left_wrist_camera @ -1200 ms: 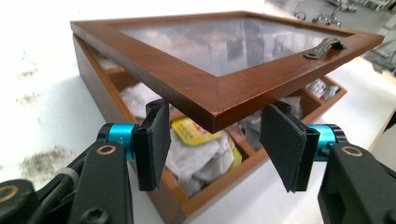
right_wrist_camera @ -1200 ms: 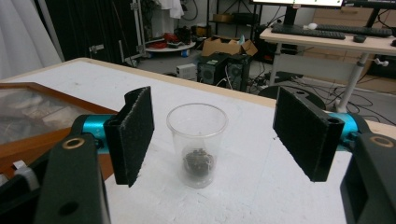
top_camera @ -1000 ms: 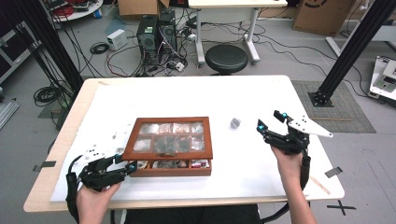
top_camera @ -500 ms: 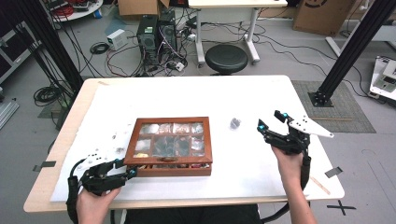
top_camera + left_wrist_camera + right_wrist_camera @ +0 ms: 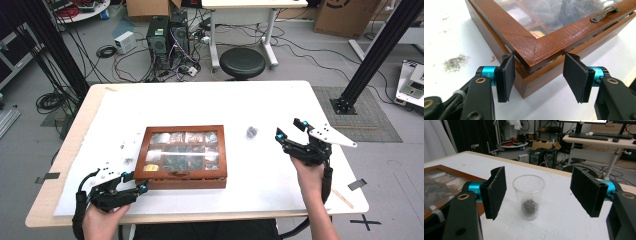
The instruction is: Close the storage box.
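Left claw [image 5: 537, 75] moved in, wide at near-left corner of box [image 5: 184, 155]; lid [image 5: 544, 42] slightly ajar. Right claw [image 5: 539, 192] wide, framing cup [image 5: 529, 197].

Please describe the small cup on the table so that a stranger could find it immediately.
Start from the white table and its wooden box with a glass lid. Just right of the box's far right corner, ahead of the right tool, stands the clear plastic cup. It is upright, transparent, with something small and dark at its bottom.
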The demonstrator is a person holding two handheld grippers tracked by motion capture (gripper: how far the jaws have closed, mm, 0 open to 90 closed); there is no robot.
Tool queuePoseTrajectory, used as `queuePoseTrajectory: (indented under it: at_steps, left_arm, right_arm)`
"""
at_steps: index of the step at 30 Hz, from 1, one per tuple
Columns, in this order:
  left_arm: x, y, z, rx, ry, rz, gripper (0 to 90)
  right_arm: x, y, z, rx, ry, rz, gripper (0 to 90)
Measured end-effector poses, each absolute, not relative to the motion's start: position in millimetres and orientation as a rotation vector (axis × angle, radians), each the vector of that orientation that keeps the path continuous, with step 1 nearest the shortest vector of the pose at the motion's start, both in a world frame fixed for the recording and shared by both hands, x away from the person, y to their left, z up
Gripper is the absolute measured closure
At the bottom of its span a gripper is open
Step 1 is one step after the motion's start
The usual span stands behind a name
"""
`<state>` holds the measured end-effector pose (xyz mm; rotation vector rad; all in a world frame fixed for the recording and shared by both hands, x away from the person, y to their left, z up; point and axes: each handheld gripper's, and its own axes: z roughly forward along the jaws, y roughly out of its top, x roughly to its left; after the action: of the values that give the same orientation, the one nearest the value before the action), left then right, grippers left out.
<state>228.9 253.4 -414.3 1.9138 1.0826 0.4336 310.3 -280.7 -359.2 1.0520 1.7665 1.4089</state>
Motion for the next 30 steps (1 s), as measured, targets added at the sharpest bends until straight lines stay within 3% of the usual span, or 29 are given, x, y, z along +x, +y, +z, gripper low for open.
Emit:
queuePoseTrajectory:
  at_steps: [19, 30]
  left_arm:
    - [227, 257, -417, 1.949, 1.068, 0.423, 41.3]
    - [229, 264, -392, 1.866, 0.982, 0.521, 36.8]
  right_arm:
    - [310, -282, -359, 1.061, 1.764, 1.417, 29.7]
    - [311, -282, -360, 1.059, 1.767, 1.415, 29.7]
